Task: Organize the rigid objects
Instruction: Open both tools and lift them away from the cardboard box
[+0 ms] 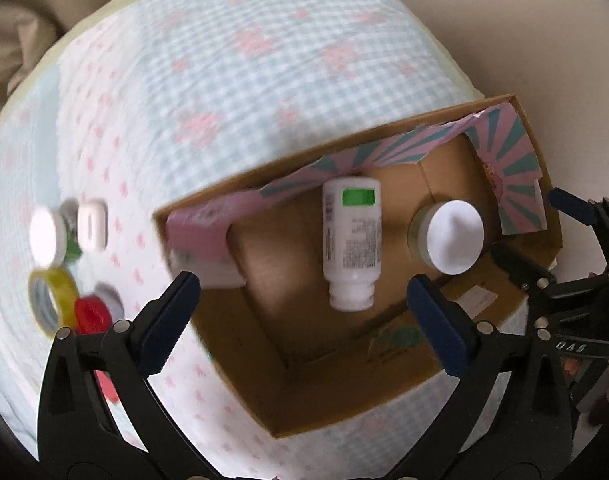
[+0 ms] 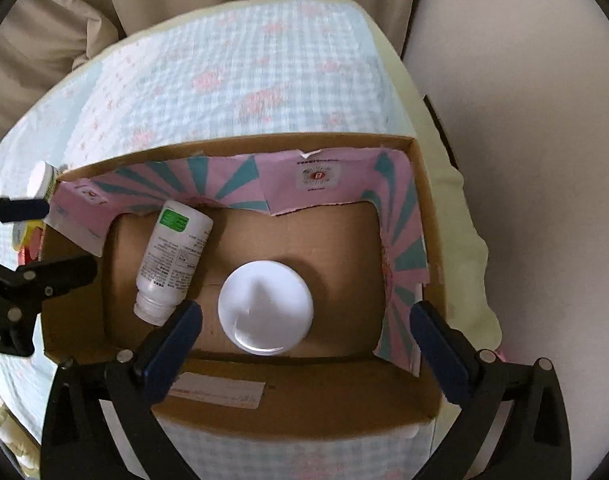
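A cardboard box point(image 1: 320, 392) point(image 2: 428, 208) lined with pink and teal paper sits on the checked cloth. Inside lie a white bottle with a green label point(image 1: 352, 240) point(image 2: 172, 256) on its side and an upright jar with a white lid point(image 1: 454, 236) point(image 2: 265, 307). My left gripper point(image 1: 304, 320) is open and empty above the box's near left corner. My right gripper point(image 2: 306, 340) is open and empty above the jar; it also shows in the left wrist view point(image 1: 544, 240). My left gripper shows at the left of the right wrist view point(image 2: 44, 236).
Left of the box on the cloth lie a white-lidded green jar point(image 1: 50, 236) point(image 2: 40, 178), a small white case point(image 1: 91, 230), a yellow tape roll point(image 1: 52, 300) and a red-lidded item point(image 1: 90, 314). Beige cushions point(image 2: 44, 40) lie beyond the cloth.
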`<state>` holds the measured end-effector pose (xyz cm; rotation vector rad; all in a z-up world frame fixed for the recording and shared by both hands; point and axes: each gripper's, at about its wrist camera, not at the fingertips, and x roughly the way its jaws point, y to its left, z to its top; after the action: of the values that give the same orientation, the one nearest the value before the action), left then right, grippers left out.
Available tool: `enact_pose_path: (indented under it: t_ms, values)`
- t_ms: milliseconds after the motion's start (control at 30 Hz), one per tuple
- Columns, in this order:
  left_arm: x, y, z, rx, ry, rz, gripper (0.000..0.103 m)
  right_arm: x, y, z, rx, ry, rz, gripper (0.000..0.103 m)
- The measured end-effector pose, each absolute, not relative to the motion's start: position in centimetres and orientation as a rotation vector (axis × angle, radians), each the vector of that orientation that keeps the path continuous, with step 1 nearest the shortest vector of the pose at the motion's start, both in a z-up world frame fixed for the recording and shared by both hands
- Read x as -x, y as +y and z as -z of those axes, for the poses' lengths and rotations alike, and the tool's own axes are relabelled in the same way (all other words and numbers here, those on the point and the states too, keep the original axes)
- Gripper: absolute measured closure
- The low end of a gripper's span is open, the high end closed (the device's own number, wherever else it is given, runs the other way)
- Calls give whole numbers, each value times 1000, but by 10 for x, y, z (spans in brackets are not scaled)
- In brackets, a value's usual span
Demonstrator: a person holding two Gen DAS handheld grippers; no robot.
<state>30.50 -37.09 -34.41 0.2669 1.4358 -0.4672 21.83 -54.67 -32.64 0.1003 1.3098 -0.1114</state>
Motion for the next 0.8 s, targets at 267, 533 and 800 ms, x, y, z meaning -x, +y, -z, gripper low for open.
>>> enact_pose_path:
  t_ms: [267, 533, 800]
  values:
    - [-286, -353, 327, -241, 1425, 435, 0, -208, -546, 308, -147, 1303, 147, 0]
    - [-260, -325, 276, -204, 1347, 412, 0, -186, -531, 270, -151, 1260, 152, 0]
    - [-216, -266, 215, -159, 1257, 344, 0, -153, -499, 217, -137, 1209, 98, 0]
